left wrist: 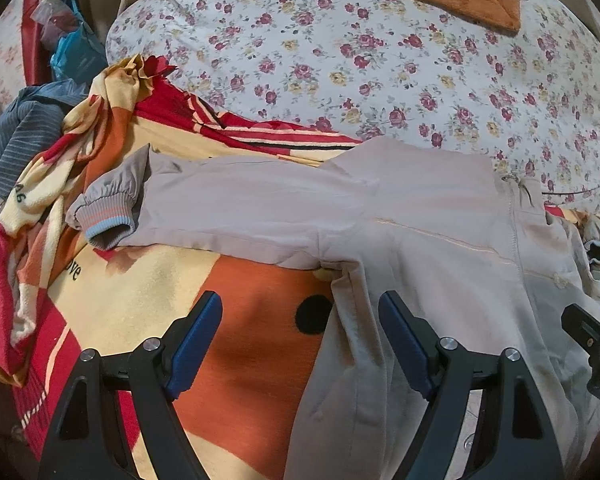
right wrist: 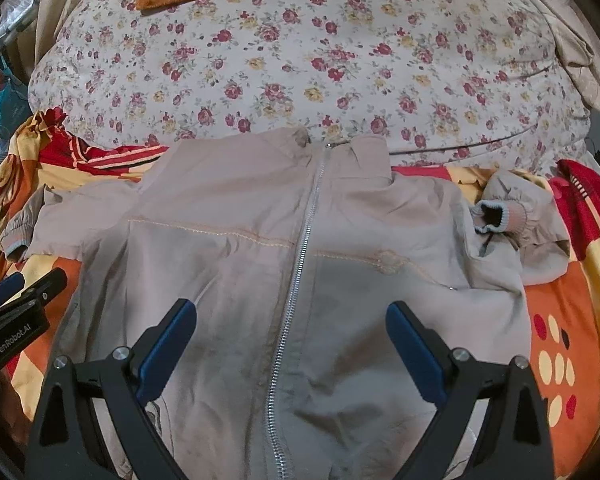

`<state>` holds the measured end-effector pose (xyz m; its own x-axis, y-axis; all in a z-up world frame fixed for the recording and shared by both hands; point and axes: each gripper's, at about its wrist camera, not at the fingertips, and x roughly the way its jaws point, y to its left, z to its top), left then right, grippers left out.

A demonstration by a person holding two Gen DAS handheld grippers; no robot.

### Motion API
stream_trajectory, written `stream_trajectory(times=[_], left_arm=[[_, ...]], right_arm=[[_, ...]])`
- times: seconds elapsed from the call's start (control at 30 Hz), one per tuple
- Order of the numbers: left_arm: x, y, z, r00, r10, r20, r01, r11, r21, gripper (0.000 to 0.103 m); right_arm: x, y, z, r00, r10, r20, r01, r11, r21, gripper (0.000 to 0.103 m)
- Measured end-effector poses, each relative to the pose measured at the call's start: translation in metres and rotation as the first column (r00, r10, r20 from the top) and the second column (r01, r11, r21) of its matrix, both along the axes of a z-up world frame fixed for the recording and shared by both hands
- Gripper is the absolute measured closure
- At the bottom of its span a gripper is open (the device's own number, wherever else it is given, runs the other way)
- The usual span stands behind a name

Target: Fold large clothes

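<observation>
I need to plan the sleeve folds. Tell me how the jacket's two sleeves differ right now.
The left sleeve lies stretched straight out from the jacket, nearly flat; the right sleeve is bunched and folded back on itself. The left cuff lies far out from the body, its opening facing the camera; the right cuff sits close to the shoulder, its opening gaping. Both are beige with grey ribbed cuffs edged in blue, and both rest on the blanket.

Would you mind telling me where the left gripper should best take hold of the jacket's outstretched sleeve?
Probably at the ribbed cuff: it ends the sleeve, which lies flat and straight across the blanket, and its thick edge looks easy to pinch. Bring the open left gripper in from the sleeve's outer end, jaws above and below the cuff.
</observation>
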<state>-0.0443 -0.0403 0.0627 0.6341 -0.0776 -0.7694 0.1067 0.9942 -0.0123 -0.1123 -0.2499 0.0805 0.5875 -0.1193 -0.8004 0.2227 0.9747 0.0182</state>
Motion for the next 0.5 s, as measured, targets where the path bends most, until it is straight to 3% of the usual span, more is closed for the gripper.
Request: stream_trajectory(times=[0.5], left_arm=[[0.0058, 0.0076, -0.0029, 1.000, 0.018, -0.011, -0.018, 1.000, 0.011, 0.025]], right_arm=[[0.0087, 0.0071, 0.0002, 1.000, 0.008, -0.012, -0.008, 1.000, -0.001, 0.005]])
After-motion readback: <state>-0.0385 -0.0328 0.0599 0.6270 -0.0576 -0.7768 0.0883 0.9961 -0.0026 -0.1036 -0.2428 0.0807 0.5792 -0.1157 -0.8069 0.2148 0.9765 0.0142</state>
